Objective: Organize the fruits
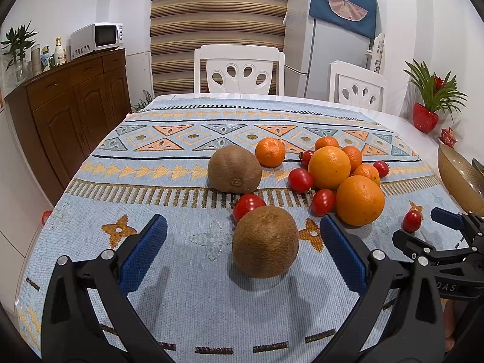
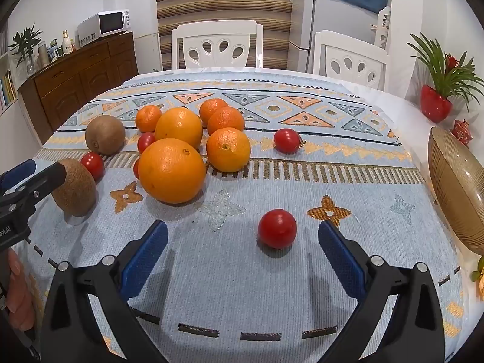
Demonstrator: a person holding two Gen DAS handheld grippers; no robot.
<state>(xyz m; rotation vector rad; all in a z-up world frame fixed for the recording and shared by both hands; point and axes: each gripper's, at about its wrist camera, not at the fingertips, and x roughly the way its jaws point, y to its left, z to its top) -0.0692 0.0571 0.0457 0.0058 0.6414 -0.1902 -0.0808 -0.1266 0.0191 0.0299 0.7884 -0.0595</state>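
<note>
White walls close in the room, with a brown striped blind (image 1: 217, 30) behind two white chairs (image 1: 239, 69) at the table's far edge. A dark wooden sideboard (image 1: 75, 106) along the left wall carries a white microwave (image 1: 98, 37) and bottles. A silver fridge (image 1: 329, 45) under a blue cover stands right, near a red-potted plant (image 1: 429, 99).

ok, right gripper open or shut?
Open. The right gripper has its blue pads spread wide, nothing between them touching; a tomato sits on the cloth in the gap.
</note>
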